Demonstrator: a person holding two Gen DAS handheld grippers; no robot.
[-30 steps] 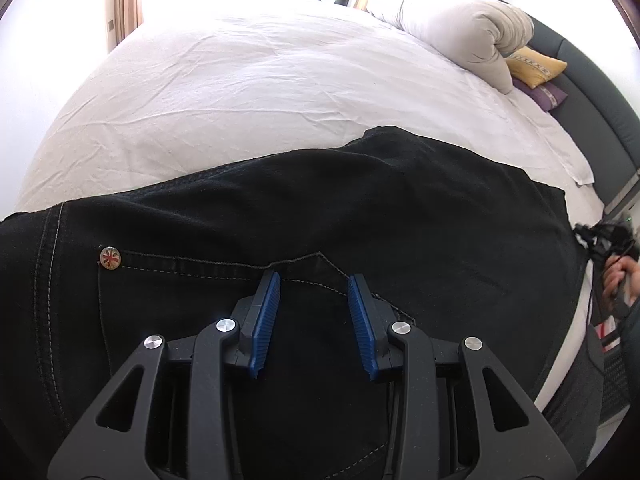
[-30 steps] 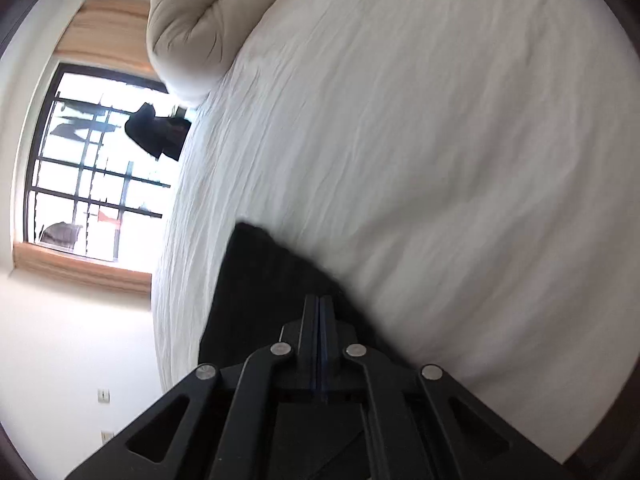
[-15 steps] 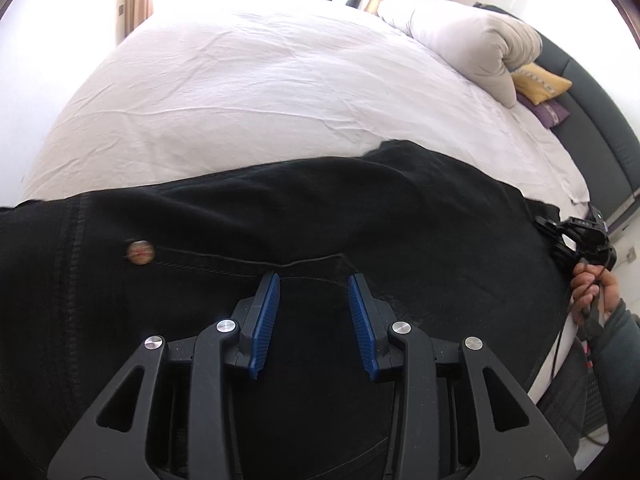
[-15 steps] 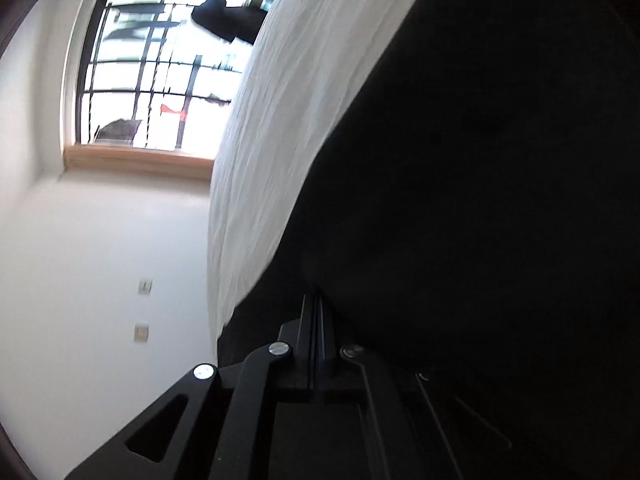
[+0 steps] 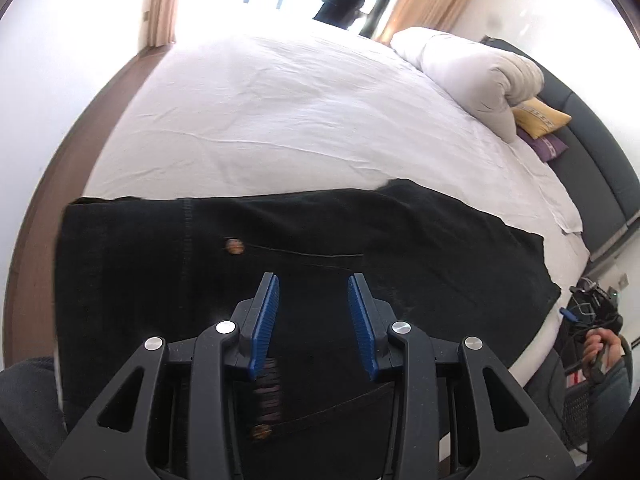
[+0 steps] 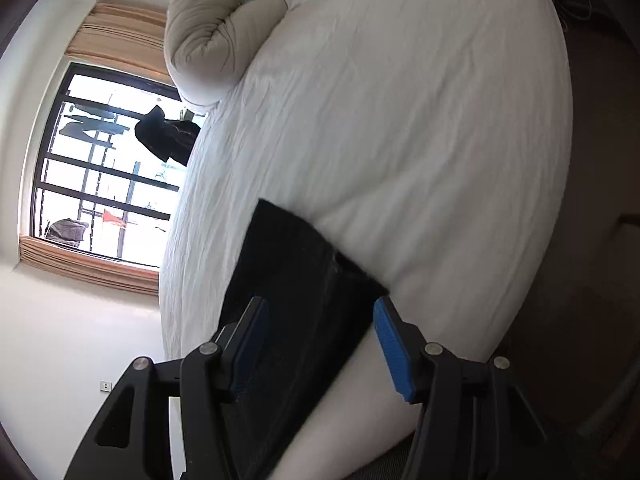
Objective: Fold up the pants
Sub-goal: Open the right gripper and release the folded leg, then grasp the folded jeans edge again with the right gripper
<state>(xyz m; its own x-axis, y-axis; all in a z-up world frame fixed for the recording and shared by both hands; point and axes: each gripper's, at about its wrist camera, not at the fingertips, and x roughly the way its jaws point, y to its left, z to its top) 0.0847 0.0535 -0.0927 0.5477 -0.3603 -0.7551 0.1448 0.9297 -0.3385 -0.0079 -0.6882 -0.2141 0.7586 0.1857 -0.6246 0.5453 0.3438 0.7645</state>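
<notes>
Now that your right gripper (image 6: 320,340) has let go, both jaws gape empty (left gripper (image 5: 313,316) too); the pants (image 5: 400,248) lie flat on the bed (image 5: 300,120), ready for regrasping.

My pants (image 5: 400,248) are black with a shiny brown button (image 5: 235,246). My bed (image 5: 280,120) is white. My tongs (image 5: 313,320) are black with blue pads (image 5: 267,320).

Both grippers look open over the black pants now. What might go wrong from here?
1. The pants reach the edge of the bed near the right gripper; a tug might slide them off.
2. The left gripper hovers over the pocket seam, so closing there may pinch only one layer.
</notes>
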